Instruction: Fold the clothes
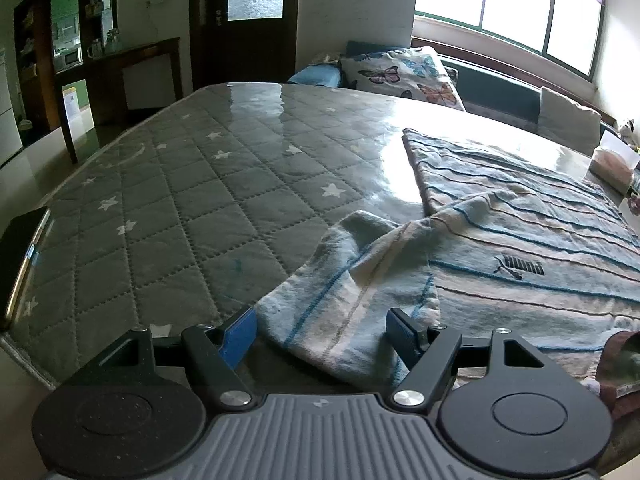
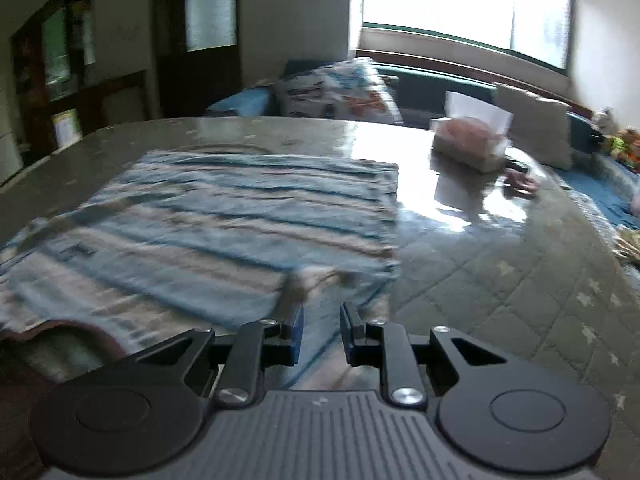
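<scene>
**Onlooker:** Striped shirt laid flat on the quilted, star-printed worktop, collar end towards the person, hem towards the window. One sleeve is flipped out at the left edge and runs slantwise back to the left tongs.

**Second onlooker:** Are those tongs on it?

**Onlooker:** Not gripping. Their jaws stand wide apart, one either side of the sleeve's end, with the cloth lying slack between them; the pads do not look to be pressing.

**Second onlooker:** And the right tongs?

**Onlooker:** Nearly together, a narrow gap left. They sit at the shirt's near right corner. That view is blurred, so I cannot tell whether any fabric is caught.

**Second onlooker:** So which hand is nearer the work?

**Onlooker:** The left, I'd judge. The sleeve's long axis points straight into it, so closing there and carrying it right across the body looks the likely fold. A tissue box stands well apart, far right.
</scene>
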Tool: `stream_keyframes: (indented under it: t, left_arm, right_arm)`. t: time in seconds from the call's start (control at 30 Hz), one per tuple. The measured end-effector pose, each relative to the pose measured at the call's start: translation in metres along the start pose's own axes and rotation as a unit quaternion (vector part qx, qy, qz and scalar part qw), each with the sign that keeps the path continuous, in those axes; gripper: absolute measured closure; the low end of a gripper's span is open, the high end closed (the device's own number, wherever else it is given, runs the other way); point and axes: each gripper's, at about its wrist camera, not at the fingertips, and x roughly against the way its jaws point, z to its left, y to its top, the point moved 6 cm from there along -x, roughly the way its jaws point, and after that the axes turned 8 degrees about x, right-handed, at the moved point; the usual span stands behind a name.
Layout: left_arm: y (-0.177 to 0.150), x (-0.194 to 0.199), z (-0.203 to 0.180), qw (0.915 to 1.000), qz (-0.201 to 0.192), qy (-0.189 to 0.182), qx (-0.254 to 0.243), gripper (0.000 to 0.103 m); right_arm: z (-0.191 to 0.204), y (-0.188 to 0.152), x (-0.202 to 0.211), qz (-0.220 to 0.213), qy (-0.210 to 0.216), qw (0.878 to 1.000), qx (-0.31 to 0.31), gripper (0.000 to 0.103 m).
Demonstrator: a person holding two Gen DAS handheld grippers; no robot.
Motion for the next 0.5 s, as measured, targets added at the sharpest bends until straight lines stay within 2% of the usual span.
stream_keyframes:
  t: [0.1, 0.17, 0.3, 0.33, 0.37, 0.4, 0.5]
  left_arm:
    - [0.0, 0.0, -0.006, 1.0, -0.002, -0.003, -0.006, 0.025]
    - [0.001, -0.001, -0.008, 1.0, -0.003, -0.007, -0.005, 0.018]
    - [0.0, -0.001, -0.01, 1.0, -0.003, -0.009, -0.002, 0.009]
    - [0.0, 0.0, -0.01, 0.9999, -0.004, -0.01, 0.0, 0.007]
    - [-0.001, 0.0, -0.01, 0.9999, -0.003, -0.011, 0.002, 0.007]
    - [-0.001, 0.0, -0.01, 0.9999, -0.003, -0.012, 0.003, 0.007]
    - [-0.001, -0.002, -0.012, 0.9999, -0.002, -0.01, 0.003, 0.007]
  right_arm:
    - [0.024, -0.006, 0.005, 0.008, 0.041, 0.999, 0.024, 0.077]
    - [0.038, -0.01, 0.003, 0.013, 0.061, 0.997, 0.041, 0.076]
    - [0.049, -0.018, -0.01, 0.028, 0.045, 0.998, 0.046, 0.078]
    - [0.048, -0.018, -0.009, 0.026, 0.045, 0.998, 0.037, 0.081]
    - [0.046, -0.017, -0.008, 0.023, 0.046, 0.998, 0.03, 0.093]
    - [0.045, -0.015, -0.006, 0.02, 0.051, 0.998, 0.022, 0.1]
    - [0.044, -0.011, 0.001, 0.008, 0.074, 0.997, 0.005, 0.1]
